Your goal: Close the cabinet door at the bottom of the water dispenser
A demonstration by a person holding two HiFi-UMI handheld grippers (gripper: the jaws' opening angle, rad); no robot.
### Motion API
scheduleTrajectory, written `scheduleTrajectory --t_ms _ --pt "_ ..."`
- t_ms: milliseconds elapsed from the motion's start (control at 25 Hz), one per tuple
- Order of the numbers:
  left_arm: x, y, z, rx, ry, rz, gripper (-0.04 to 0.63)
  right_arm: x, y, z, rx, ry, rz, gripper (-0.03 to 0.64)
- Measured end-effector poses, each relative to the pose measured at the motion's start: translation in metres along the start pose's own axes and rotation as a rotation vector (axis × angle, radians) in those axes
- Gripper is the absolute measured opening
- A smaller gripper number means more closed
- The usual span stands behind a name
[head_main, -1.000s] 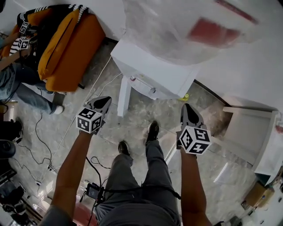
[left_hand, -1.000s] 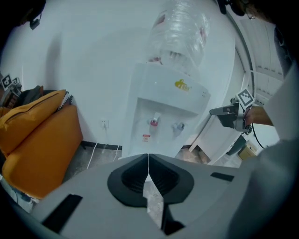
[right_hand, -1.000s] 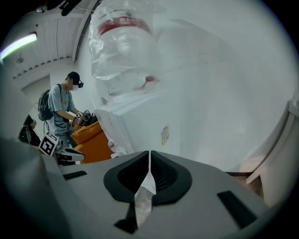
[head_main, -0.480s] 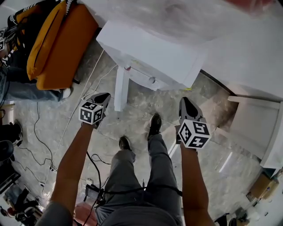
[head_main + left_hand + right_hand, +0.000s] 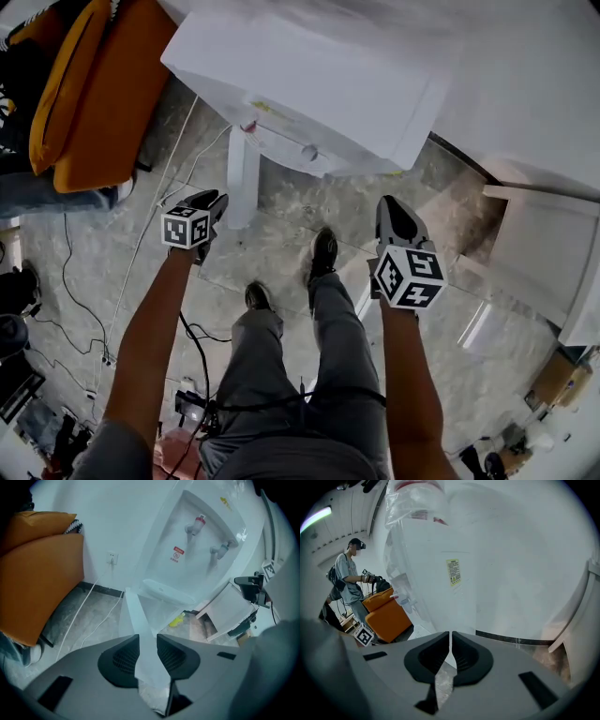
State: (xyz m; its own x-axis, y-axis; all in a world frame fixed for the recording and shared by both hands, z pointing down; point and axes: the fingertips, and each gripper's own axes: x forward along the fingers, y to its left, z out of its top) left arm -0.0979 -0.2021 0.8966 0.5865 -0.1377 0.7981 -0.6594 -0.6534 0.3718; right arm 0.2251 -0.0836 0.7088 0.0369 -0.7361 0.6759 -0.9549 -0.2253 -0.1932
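The left hand-held gripper [image 5: 214, 199] is hanging low over the stone floor [image 5: 281, 262] and tilting downward, and its jaws are opening. In the left gripper view the left hand-held gripper [image 5: 147, 639] is showing a clear gap between its ribbed pads. The free edge of the cabinet door [image 5: 139, 620] is lining up with that gap just ahead, but the pads are not pressing on it.

In the head view the cabinet door [image 5: 242, 178] is standing open, edge-on, just beyond and to the right of the left jaws, and is swinging out from the foot of the water dispenser [image 5: 319, 75]. The water dispenser [image 5: 197, 545] is rising ahead of and above this hand-held gripper, wrapped in clear plastic, with a red tap [image 5: 200, 523] and a second tap [image 5: 220, 550] facing it. An orange sofa [image 5: 94, 103] is sitting well off to its left, and white cables [image 5: 150, 225] are trailing over the floor beside it.

The right hand-held gripper [image 5: 389, 204] is hovering on the far side of the person's shoes [image 5: 323, 253], well apart from the door. In its own view the right hand-held gripper [image 5: 450, 634] has its jaws pressed together with nothing between them. The dispenser's white side [image 5: 487, 564] is filling the space ahead of it. Another person [image 5: 347, 583] is standing far off to its left.
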Motion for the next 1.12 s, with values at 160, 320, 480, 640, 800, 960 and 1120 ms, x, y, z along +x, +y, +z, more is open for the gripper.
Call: scheduleTrajectory --t_ms 160,320,480,640,800,960,1120 --pt "0.016 0.006 -0.013 -0.047 0.007 -0.002 0.16 0.007 -0.003 -0.008 0.002 0.004 -0.006 0.021" --pt "0.031 0.007 -0.024 -0.063 0.038 -0.027 0.203 0.014 -0.004 -0.014 0.003 0.011 -0.01 0.021" --pt "0.042 0.003 -0.031 -0.084 0.056 -0.055 0.218 0.016 -0.005 -0.016 0.008 0.01 -0.016 0.021" --pt "0.047 -0.005 -0.033 -0.084 0.065 -0.071 0.195 0.015 -0.009 -0.019 0.014 0.013 -0.024 0.021" --pt "0.053 -0.022 -0.032 -0.06 0.083 -0.118 0.171 0.013 -0.015 -0.019 0.024 0.013 -0.034 0.021" --pt "0.065 -0.043 -0.028 -0.015 0.104 -0.163 0.156 0.012 -0.02 -0.02 0.037 0.013 -0.041 0.021" --pt "0.081 -0.066 -0.021 0.026 0.114 -0.191 0.155 0.009 -0.032 -0.022 0.052 0.012 -0.05 0.021"
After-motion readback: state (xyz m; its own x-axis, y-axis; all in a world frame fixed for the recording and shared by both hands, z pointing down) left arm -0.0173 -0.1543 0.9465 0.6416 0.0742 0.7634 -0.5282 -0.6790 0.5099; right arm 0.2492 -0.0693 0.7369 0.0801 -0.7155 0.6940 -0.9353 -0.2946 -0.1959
